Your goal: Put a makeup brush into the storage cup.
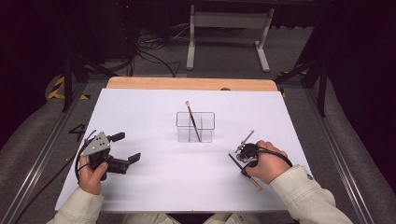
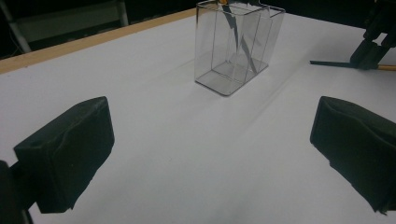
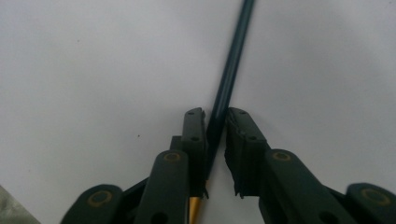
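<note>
Dark-handled brush (image 3: 229, 79) sits between the jaws of the right gripper (image 3: 215, 122), which are closed on its shaft; the handle runs forward past the jaw tips over the white table (image 3: 93, 70), and its tan end shows behind them. Left gripper (image 2: 210, 144): jaws wide open, nothing between them. Ahead of those jaws, slightly right of centre and well apart, stands a clear box (image 2: 236, 46) with a second brush (image 1: 192, 120) leaning inside it.
</note>
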The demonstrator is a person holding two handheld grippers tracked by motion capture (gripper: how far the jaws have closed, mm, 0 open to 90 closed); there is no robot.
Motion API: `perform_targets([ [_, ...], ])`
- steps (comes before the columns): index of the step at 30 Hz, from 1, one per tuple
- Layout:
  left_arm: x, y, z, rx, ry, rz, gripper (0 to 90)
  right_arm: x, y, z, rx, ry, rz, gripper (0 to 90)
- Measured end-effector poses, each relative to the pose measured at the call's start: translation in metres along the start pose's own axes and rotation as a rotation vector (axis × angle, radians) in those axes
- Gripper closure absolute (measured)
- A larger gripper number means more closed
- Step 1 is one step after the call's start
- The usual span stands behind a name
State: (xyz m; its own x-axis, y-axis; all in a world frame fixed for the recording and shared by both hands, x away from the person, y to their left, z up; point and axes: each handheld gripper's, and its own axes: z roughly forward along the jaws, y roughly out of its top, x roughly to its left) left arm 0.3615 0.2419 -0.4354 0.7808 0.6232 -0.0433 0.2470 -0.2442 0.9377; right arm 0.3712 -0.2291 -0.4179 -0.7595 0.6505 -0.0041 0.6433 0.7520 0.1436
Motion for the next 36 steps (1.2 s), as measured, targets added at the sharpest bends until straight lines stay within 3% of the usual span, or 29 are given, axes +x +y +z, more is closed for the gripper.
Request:
perform_targets([
  [10,0.000,0.001,0.001,-0.019,-0.002,-0.008,0.5,0.001,0.002,0.000,0.013,-0.007,-0.026,83.4],
  [23,-0.004,0.007,0.003,-0.067,-0.034,-0.058,1.7,0.000,0.005,-0.010,-0.007,-0.030,-0.073,83.5],
  [28,-0.009,0.012,0.005,-0.066,-0.041,-0.059,3.1,0.003,0.009,-0.021,-0.026,-0.052,-0.151,83.5],
  [31,-0.010,0.014,0.005,-0.066,-0.059,-0.060,4.3,0.006,0.013,-0.027,-0.034,-0.053,-0.194,83.4],
  [34,-0.014,0.019,0.004,-0.078,-0.107,-0.081,5.4,0.007,0.017,-0.032,-0.038,-0.045,-0.232,83.5],
  [36,-0.015,0.020,0.004,-0.083,-0.109,-0.079,5.1,0.008,0.018,-0.033,-0.040,-0.044,-0.244,83.5],
])
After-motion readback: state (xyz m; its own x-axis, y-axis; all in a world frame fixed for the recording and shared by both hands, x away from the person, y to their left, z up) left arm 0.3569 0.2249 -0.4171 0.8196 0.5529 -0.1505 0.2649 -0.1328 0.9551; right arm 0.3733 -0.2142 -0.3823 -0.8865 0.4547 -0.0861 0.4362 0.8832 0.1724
